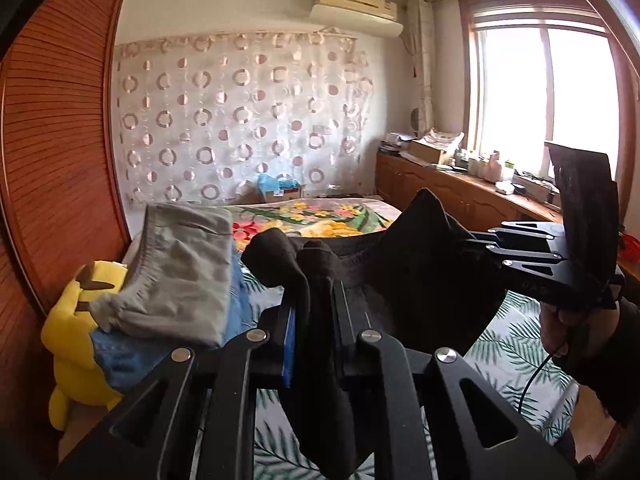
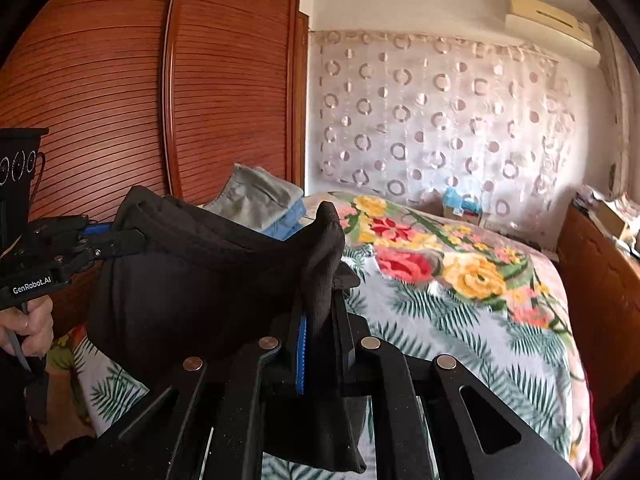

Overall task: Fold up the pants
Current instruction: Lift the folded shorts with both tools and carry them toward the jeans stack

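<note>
While the black pants (image 1: 420, 280) hang stretched sideways between both grippers above the bed (image 2: 460, 320), the left gripper (image 1: 314, 280) and right gripper (image 2: 320, 280) each have fingers pinched on one end of the waistband, equally near.

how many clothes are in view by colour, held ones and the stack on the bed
black: 1, the black pants held up between the left claw and the right claw
grey: 1, the grey garment on top of the stack
blue: 1, the blue denim garment under it
total: 3
</note>
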### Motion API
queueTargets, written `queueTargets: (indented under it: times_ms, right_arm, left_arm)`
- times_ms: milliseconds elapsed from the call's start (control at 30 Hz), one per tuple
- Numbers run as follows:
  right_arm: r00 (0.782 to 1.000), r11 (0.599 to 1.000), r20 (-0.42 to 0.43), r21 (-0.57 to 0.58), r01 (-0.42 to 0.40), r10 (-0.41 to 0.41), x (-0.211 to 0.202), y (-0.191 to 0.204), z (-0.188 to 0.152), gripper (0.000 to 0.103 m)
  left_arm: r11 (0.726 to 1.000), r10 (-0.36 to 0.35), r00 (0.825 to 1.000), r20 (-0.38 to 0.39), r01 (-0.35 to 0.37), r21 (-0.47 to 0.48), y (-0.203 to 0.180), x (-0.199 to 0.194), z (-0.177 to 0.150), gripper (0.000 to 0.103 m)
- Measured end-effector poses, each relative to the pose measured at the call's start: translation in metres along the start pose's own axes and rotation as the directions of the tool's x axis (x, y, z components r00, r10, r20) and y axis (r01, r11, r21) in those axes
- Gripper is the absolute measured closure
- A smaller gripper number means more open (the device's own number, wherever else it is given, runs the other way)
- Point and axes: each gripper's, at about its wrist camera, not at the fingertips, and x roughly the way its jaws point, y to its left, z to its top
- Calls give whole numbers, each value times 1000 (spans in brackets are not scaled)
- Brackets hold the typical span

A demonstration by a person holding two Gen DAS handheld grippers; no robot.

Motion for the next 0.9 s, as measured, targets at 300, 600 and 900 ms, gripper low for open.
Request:
queueTargets:
  times_ms: [300,600,900]
  right_arm:
    - [1000,998,4,-59,-23,23,51,-8,30,93]
    - [998,991,32,-120,-51,56,96,-14,51,93]
    - [992,967,52,-232,-103,118,164,-15,76,93]
  left_arm:
    - [998,57,998,1,-57,-21,33,19,14,88]
    - [991,128,991,22,-127,-48,67,34,28,88]
    - [968,227,973,40,-222,-114,95,45,28,88]
